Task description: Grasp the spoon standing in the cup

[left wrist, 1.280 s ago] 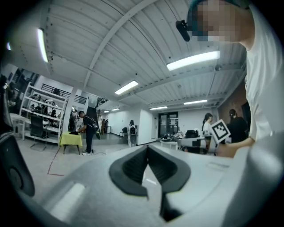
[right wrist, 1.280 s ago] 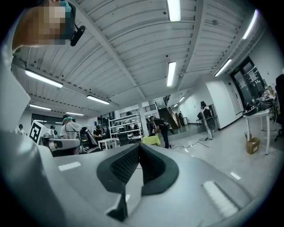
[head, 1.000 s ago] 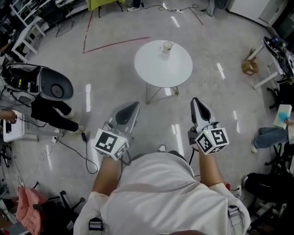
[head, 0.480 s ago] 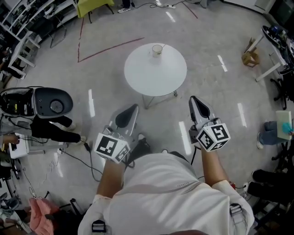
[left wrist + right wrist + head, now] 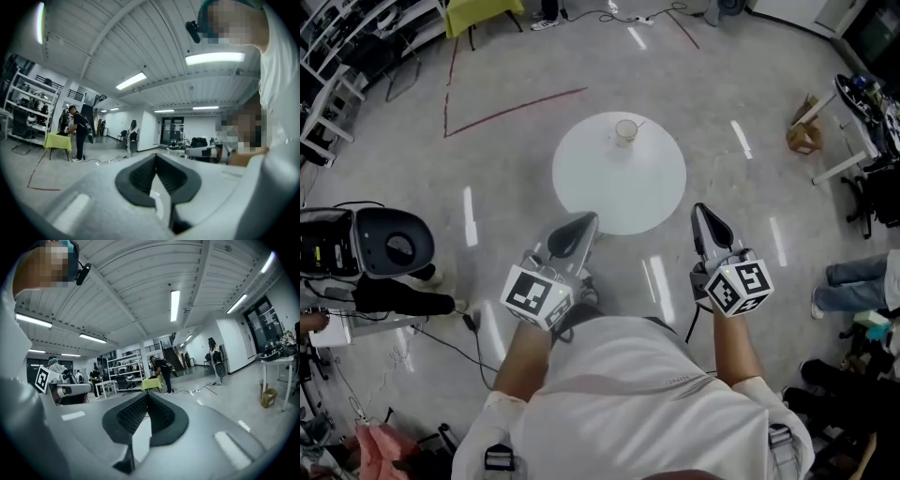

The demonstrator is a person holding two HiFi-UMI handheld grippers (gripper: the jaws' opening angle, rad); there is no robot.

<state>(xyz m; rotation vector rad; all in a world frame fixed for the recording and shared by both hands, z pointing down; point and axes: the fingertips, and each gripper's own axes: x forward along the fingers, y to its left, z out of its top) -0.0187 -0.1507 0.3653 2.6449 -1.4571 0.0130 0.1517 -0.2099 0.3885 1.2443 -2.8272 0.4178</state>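
In the head view a small pale cup stands near the far side of a round white table, with a thin spoon leaning out of it to the right. My left gripper is shut and empty, its tip at the table's near edge. My right gripper is also shut and empty, just off the table's right rim. Both are well short of the cup. In the left gripper view and the right gripper view the dark pads meet at the tip; neither cup nor table shows there.
A black-and-white machine and floor cables lie to the left. A yellow-green chair stands at the back, a cardboard box and white desk on the right, a seated person's legs beyond. Red tape marks the floor.
The table and cup have drawn closer and lower in the head view. Both grippers now reach the table's near edge; a second ago they hung over bare floor. Jaws stayed shut.
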